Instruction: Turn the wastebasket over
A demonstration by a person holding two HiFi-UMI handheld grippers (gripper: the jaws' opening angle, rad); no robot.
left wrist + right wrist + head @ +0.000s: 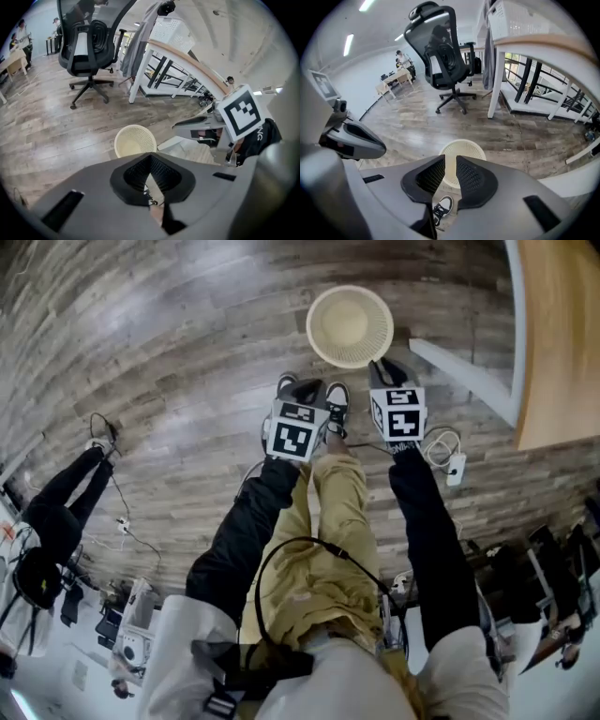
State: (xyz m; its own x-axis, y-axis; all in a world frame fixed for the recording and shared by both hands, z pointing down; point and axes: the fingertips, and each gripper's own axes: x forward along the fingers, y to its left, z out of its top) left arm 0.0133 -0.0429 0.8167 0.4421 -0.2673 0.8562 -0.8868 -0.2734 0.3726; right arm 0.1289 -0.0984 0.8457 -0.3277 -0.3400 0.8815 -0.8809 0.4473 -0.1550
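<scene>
- Hanging high over the floor [169, 381], both grippers are well away from the wastebasket [350, 326], so no flip is going on right now.
- The left gripper [151, 161] is squeezed together on nothing. The right gripper [450, 171] has a small gap with nothing in it.
- Two shoes [336, 407] stand under them.
- The wastebasket sits on the floor just past the toes, mouth up, a bit nearer the right gripper.
- I think the next move is to go down, pinch the rim and tip it mouth down.
- Far off stands a black chair [443, 51].

Bright even light, strong fisheye edge distortion
</scene>
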